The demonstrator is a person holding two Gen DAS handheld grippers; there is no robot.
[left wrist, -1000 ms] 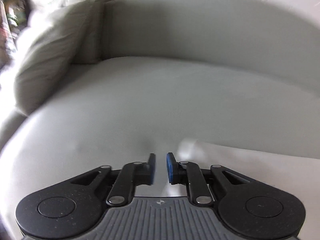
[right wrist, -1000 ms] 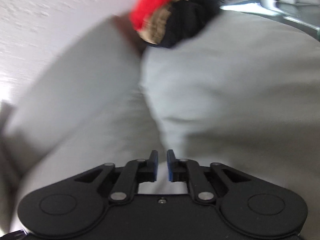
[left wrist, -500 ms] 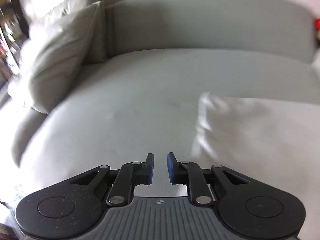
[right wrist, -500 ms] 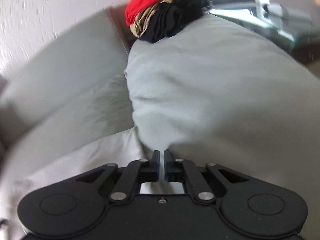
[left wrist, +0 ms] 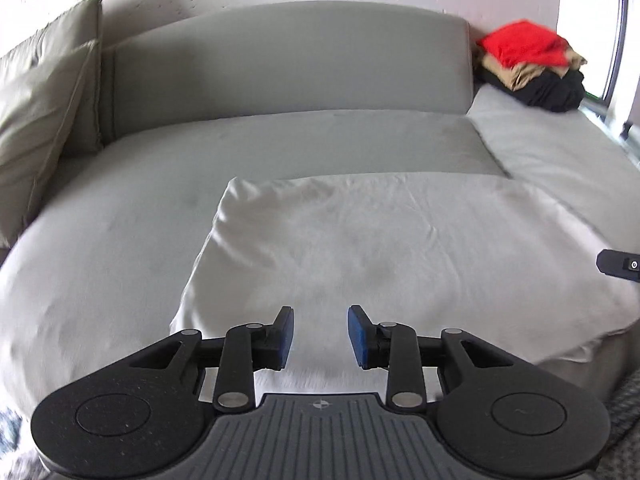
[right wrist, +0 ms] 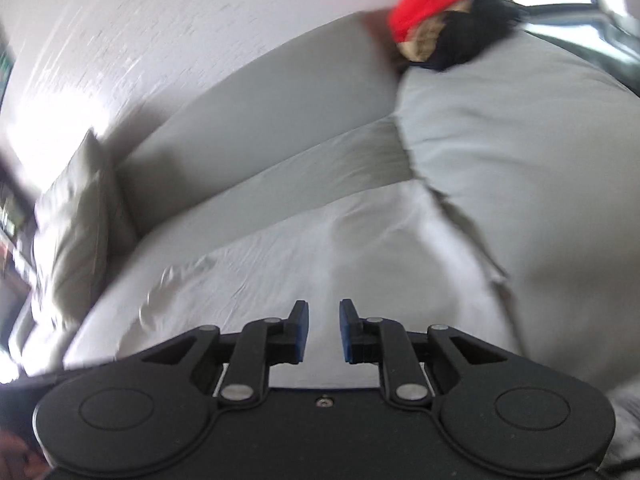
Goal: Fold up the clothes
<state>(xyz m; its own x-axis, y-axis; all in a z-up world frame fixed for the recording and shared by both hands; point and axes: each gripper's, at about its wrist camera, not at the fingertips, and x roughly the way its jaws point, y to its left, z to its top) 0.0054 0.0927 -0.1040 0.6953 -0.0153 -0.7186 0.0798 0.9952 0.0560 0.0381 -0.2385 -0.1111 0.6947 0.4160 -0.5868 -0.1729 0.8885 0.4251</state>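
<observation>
A white garment [left wrist: 380, 240] lies spread flat on the grey sofa seat [left wrist: 132, 208], its left edge folded over. My left gripper [left wrist: 320, 338] hovers above the garment's near edge; its jaws are opening and nothing is between them. In the right wrist view the same white garment [right wrist: 320, 256] lies ahead, and my right gripper [right wrist: 323, 330] hangs over its near part with jaws opening and empty. A dark bit of the right gripper [left wrist: 620, 265] shows at the right edge of the left wrist view.
A pile of red, tan and black clothes [left wrist: 532, 64] sits at the sofa's far right corner, also seen as the clothes pile [right wrist: 444, 12]. A grey-green cushion [left wrist: 44, 120] leans at the left. The backrest [left wrist: 288, 60] stands against a textured white wall.
Both grippers drew back and rose, so the whole white garment and the clothes pile came into view. Both sets of jaws stand wider apart than half a second ago.
</observation>
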